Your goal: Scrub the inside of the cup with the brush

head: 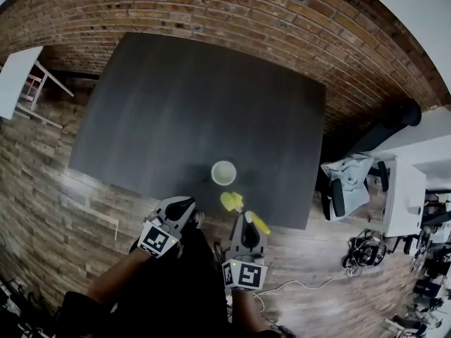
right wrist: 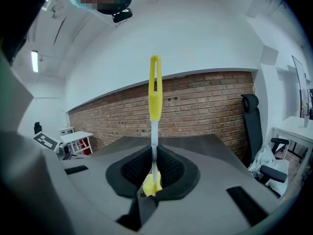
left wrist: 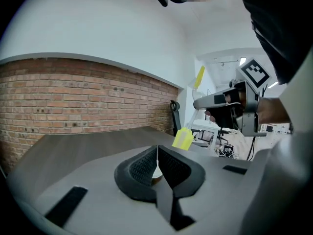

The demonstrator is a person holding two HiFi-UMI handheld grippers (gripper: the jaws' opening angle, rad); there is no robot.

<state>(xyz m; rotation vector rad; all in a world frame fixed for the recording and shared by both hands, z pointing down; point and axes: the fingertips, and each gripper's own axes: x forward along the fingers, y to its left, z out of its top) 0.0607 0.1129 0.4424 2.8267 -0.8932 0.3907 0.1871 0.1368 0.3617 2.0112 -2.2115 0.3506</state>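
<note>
A white cup [head: 223, 172] stands upright near the front edge of the dark table [head: 190, 111]. My right gripper [head: 245, 222] is shut on the brush's thin white shaft [right wrist: 154, 146], just off the table's front edge. The yellow handle [right wrist: 155, 89] rises above the jaws and the yellow brush head [head: 231, 201] hangs close in front of the cup, outside it. The left gripper view shows the brush head [left wrist: 183, 138] above the table edge. My left gripper [head: 184, 207] is shut with nothing in it, to the left of the brush and short of the cup.
A brick wall [head: 282, 20] runs behind the table. A black office chair [head: 342, 189] and white desks [head: 405, 189] stand to the right. A small white table [head: 17, 76] is at the far left. The floor is wood.
</note>
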